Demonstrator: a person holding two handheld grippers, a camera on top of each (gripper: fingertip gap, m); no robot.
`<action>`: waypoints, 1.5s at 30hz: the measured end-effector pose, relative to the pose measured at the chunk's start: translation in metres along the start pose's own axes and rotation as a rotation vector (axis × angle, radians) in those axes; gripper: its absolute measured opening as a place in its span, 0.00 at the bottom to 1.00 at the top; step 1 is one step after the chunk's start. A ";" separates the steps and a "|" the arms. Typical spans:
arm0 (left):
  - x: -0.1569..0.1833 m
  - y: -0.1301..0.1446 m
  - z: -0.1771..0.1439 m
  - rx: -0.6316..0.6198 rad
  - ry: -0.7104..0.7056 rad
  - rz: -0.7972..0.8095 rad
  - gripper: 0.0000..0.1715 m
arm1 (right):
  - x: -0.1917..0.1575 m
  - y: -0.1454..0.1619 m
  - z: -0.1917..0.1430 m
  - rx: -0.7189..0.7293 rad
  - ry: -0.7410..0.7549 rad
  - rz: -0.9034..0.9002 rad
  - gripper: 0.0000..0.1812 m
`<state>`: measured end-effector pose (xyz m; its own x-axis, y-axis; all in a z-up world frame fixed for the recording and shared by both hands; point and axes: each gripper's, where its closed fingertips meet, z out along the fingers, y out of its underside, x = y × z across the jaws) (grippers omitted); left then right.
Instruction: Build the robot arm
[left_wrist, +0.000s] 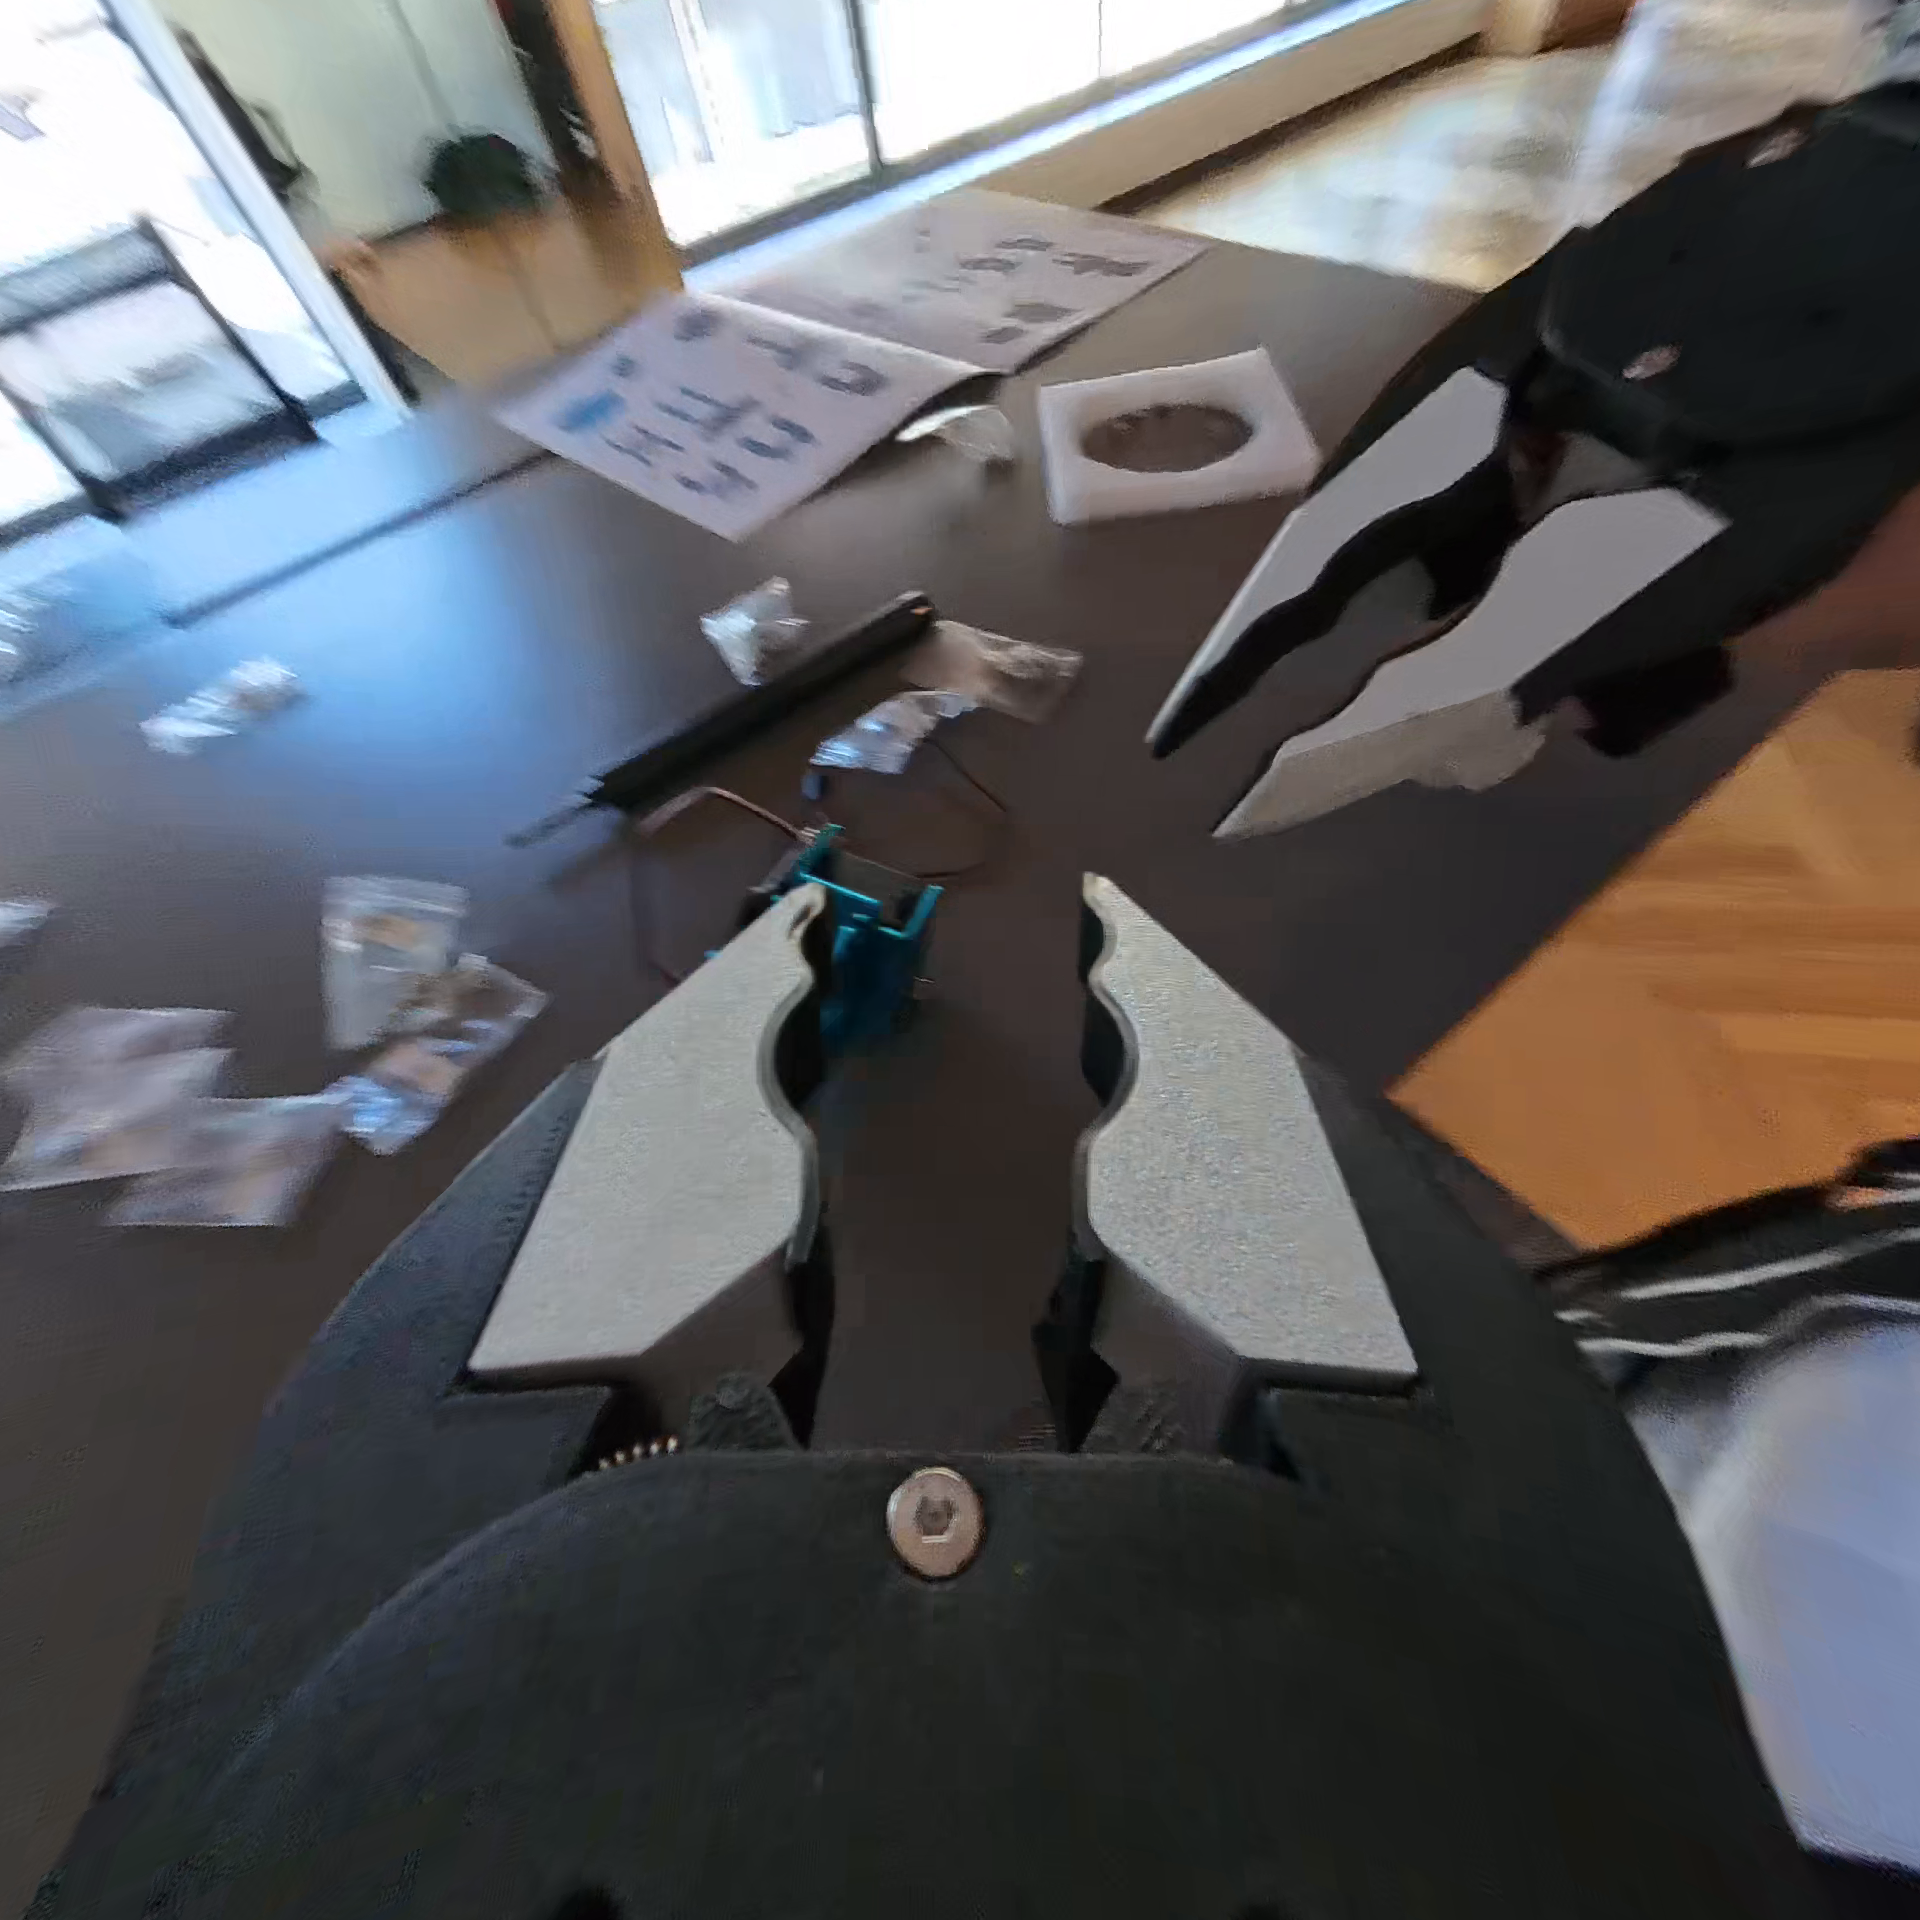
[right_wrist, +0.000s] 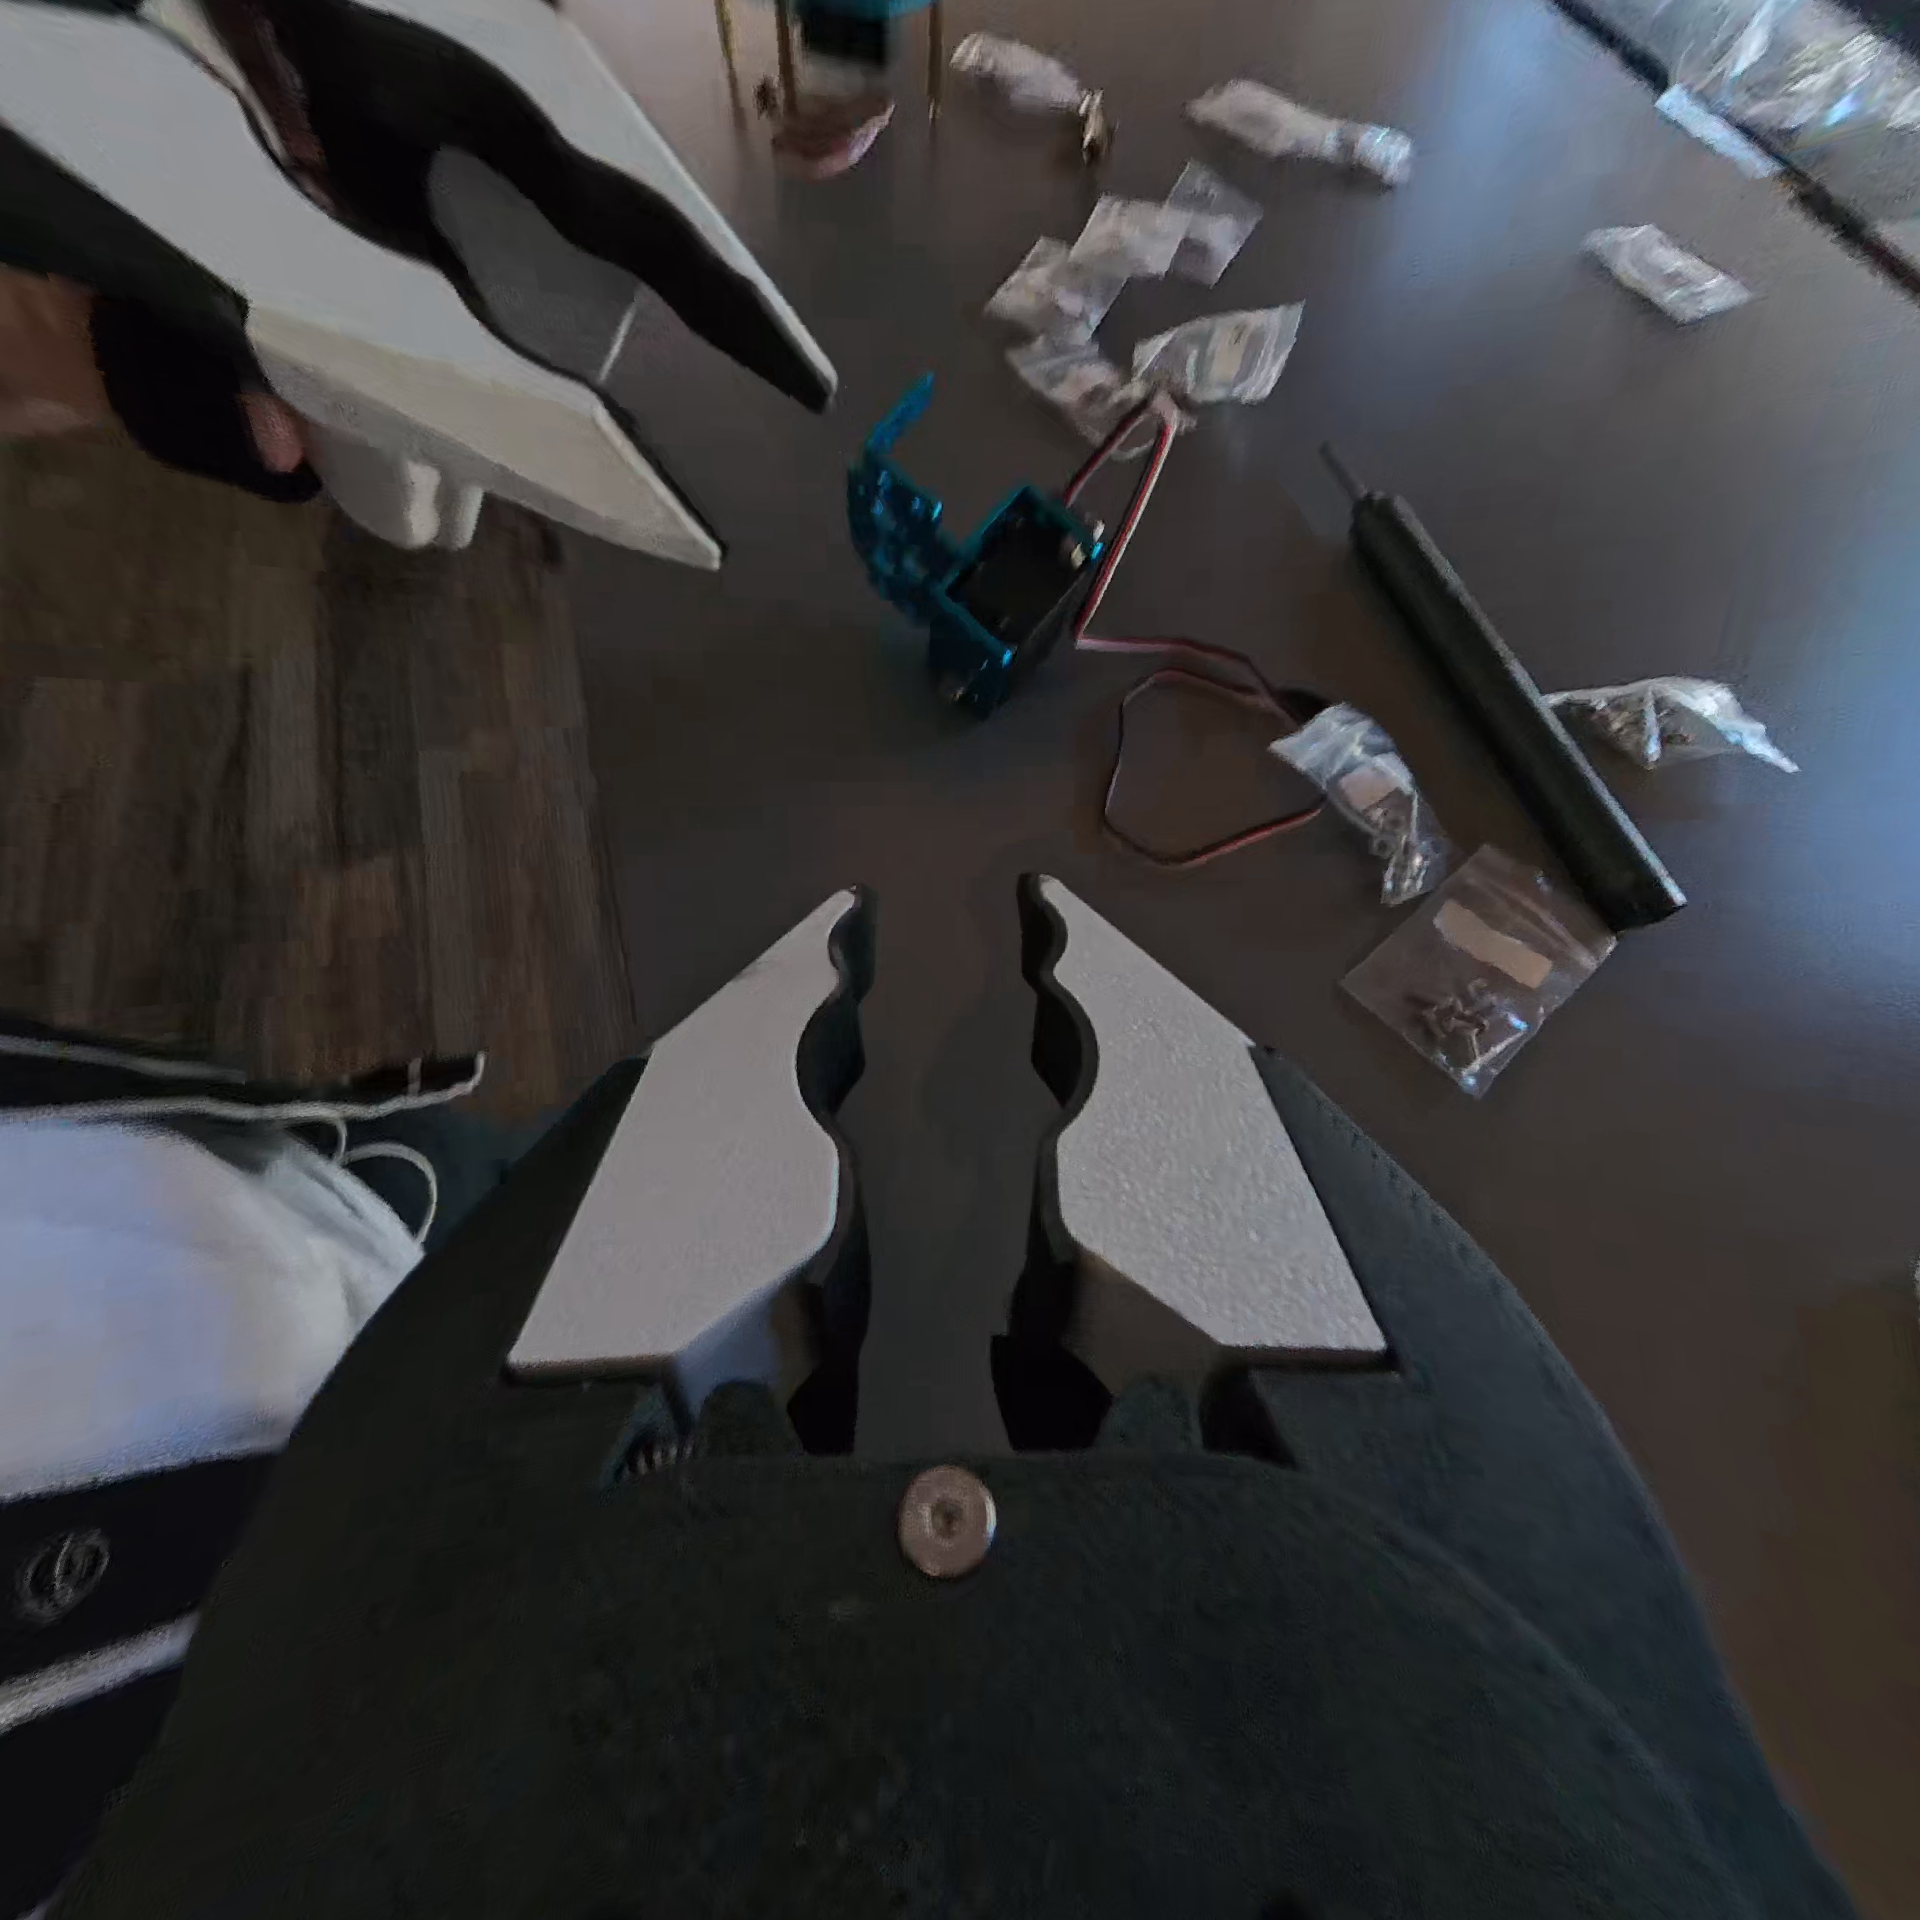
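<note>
A blue metal bracket with a black servo (right_wrist: 977, 582) and its red-and-brown wire (right_wrist: 1195, 769) lies on the dark table (right_wrist: 1351, 1299). In the left wrist view the bracket (left_wrist: 868, 961) sits just past my left fingertip. My left gripper (left_wrist: 951, 899) is open and empty above the table; it also shows in the right wrist view (right_wrist: 774, 473) at upper left. My right gripper (right_wrist: 945, 894) is open and empty, short of the bracket; it shows in the left wrist view (left_wrist: 1184, 784) at upper right. A black screwdriver (right_wrist: 1507, 696) lies to the right of the wire.
Several small clear bags of hardware (right_wrist: 1475, 966) are scattered on the table, some at the left (left_wrist: 395, 997). An open instruction sheet (left_wrist: 748, 405) and a white foam frame with a round hole (left_wrist: 1169, 436) lie at the far side. The wooden floor (left_wrist: 1683, 966) lies beyond the table edge. My right gripper's tips are some 15 centimetres from the black screwdriver (right_wrist: 1507, 696).
</note>
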<state>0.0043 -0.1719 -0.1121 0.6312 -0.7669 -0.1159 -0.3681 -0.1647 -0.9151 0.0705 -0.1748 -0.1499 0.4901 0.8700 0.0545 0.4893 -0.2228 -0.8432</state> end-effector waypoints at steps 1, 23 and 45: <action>-0.007 -0.002 0.001 -0.006 -0.038 0.048 0.31 | 0.002 -0.008 0.003 0.042 0.023 0.019 0.15; -0.033 0.034 0.060 -0.094 0.216 0.284 0.25 | 0.032 -0.046 0.072 0.104 0.418 0.117 0.05; -0.030 0.034 0.061 -0.035 0.156 0.320 0.25 | 0.031 -0.050 0.070 -0.002 0.226 0.173 0.09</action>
<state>0.0146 -0.1170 -0.1632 0.3689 -0.8682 -0.3318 -0.5552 0.0805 -0.8278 0.0103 -0.1061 -0.1434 0.7146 0.6990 0.0276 0.3859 -0.3609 -0.8490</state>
